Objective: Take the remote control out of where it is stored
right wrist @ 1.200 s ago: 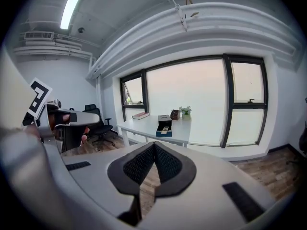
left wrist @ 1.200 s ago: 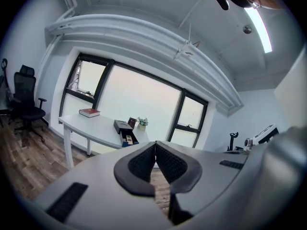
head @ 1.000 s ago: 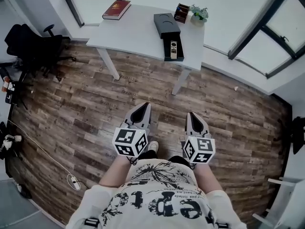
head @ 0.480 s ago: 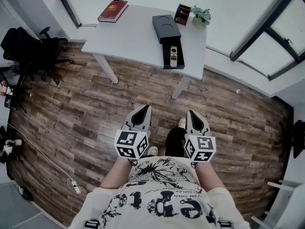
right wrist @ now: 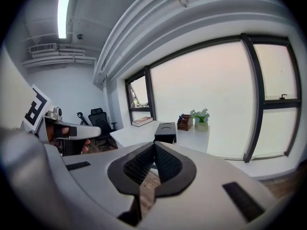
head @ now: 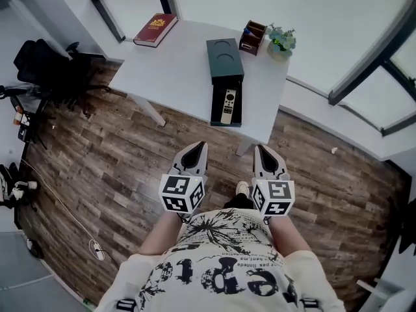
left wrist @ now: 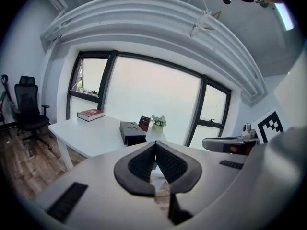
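Remote control position: the remote control [head: 227, 105] lies in the pulled-out drawer [head: 215, 109] of a dark box [head: 225, 60] on the white table [head: 175, 70], upper centre of the head view.
Bearing from grippers: straight ahead and well apart; the table edge lies between the gripper tips and the drawer.
Long axis: runs top to bottom in the frame, in line with the drawer and pointing at the person.
Nearer gripper: neither by a clear margin. The remote sits on the line between the two, so either could take it.
Left gripper: the left gripper [head: 197, 148] has its jaws fully together, pads touching, with nothing between them.
Right gripper: the right gripper [head: 262, 151] likewise has its pads meeting, and it holds nothing.
Gripper views: each shows the dark box beyond its closed jaws; the remote itself is not visible there.
Next move requirement: judged, approach the table and part one pair of jaws across the remote's narrow width.
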Available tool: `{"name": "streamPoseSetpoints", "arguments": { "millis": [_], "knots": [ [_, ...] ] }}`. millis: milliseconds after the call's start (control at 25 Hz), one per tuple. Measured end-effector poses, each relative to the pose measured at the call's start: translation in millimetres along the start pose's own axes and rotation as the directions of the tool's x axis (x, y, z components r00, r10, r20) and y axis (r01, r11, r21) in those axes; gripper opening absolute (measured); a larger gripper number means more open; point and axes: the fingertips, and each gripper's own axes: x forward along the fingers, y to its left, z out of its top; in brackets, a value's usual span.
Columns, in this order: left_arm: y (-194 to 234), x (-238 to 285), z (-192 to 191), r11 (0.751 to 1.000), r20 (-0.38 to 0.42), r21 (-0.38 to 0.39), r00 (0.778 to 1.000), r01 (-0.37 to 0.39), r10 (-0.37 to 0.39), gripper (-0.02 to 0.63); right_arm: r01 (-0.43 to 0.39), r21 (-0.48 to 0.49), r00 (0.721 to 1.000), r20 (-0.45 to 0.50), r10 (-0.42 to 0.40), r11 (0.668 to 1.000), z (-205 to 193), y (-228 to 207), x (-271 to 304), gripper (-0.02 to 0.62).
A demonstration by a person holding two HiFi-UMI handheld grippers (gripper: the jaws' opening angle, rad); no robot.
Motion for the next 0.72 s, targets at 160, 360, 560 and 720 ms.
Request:
{"name": "streamPoseSetpoints", "arguments": {
  "millis": [160, 360, 560, 720],
  "knots": [
    [-21, 60, 11, 1.000, -0.019, -0.006, 1.000, -0.020, 0.020, 0.011, -0.049, -0.019, 0.999, 0.002, 0.049, 0.999, 23, -52, 28, 0.003],
    [-38, 117, 26, 0.997, -0.039, -0.028, 0.997, -0.066, 0.065, 0.011, -0.092, -0.018, 0.996, -0.003, 0.091, 0.996, 43, -107, 55, 0.003],
    [-44, 152, 19, 0.996, -0.119, 0.002, 0.988, -0.093, 0.093, 0.011, -0.104, -0.027, 0.995, -0.015, 0.103, 0.994, 45, -134, 78, 0.003],
    [-33, 167, 4, 0.989, -0.164, 0.012, 0.975, -0.149, 0.149, 0.011, -0.116, -0.022, 0.992, -0.047, 0.114, 0.993, 35, -135, 89, 0.003]
  ]
}}
